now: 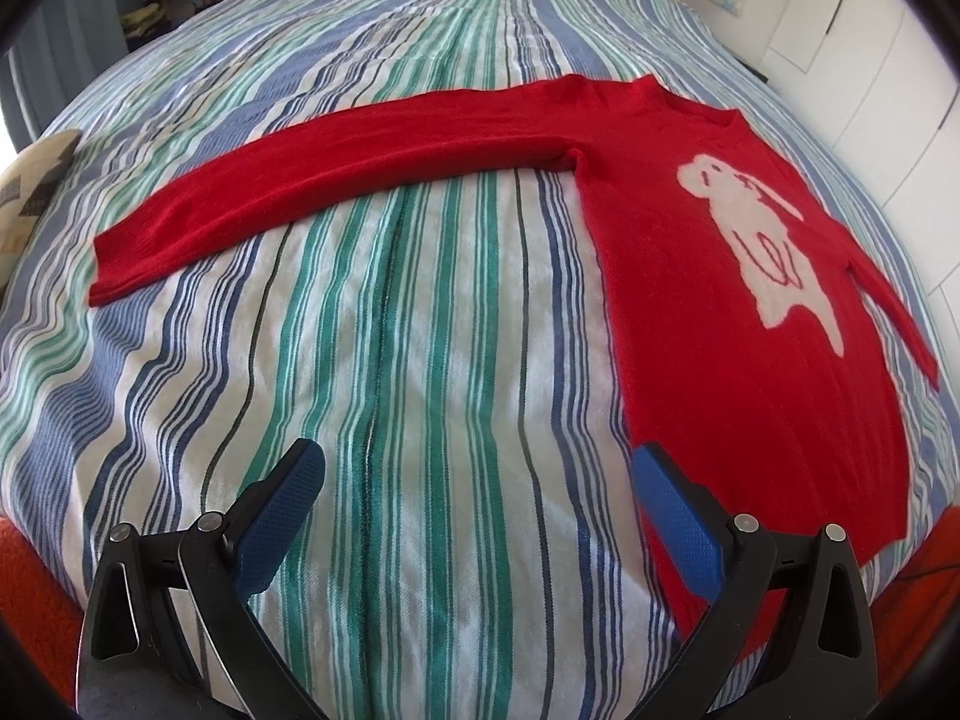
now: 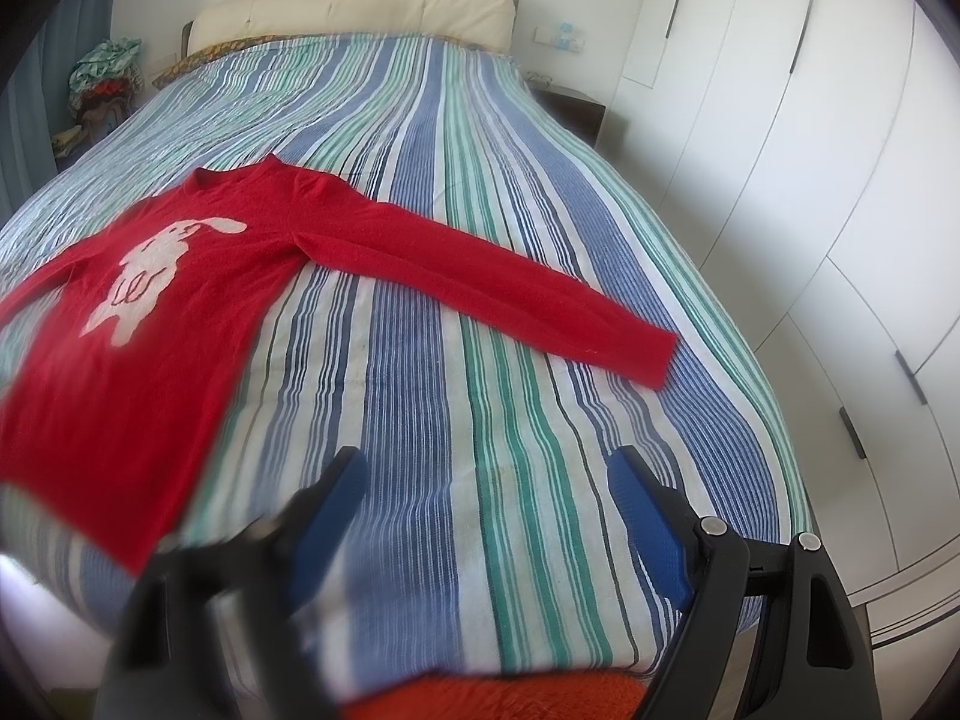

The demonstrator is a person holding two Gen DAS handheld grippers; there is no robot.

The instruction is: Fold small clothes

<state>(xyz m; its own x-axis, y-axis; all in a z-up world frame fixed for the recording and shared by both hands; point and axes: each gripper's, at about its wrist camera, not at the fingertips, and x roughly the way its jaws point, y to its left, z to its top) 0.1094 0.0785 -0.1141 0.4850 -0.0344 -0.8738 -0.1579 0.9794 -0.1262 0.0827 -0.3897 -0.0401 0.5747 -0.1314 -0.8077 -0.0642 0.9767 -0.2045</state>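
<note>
The left gripper [image 1: 480,468], jaws spread and empty, hovers beside the hem of the red knitted sweater with a white rabbit [image 1: 720,300], spread flat on the striped bedspread [image 1: 420,360]. Its sleeves run crosswise; the right gripper [image 2: 486,474], likewise spread, hangs nearer the right sleeve [image 2: 510,294].

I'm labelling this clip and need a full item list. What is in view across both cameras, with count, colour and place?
sweater: one, red with a white rabbit figure, spread flat on the bed, both sleeves stretched out sideways
bedspread: one, striped blue, green and white, covering the bed
headboard: one, cream, at the far end of the bed
pile of clothes: one, mixed colours, beside the bed's far corner
wardrobe: one, white doors with dark handles, along the bed's side
nightstand: one, dark, between bed and wardrobe
left gripper: one, black with blue pads, open, above the bedspread beside the sweater's hem
right gripper: one, black with blue pads, open, above bare bedspread
</note>
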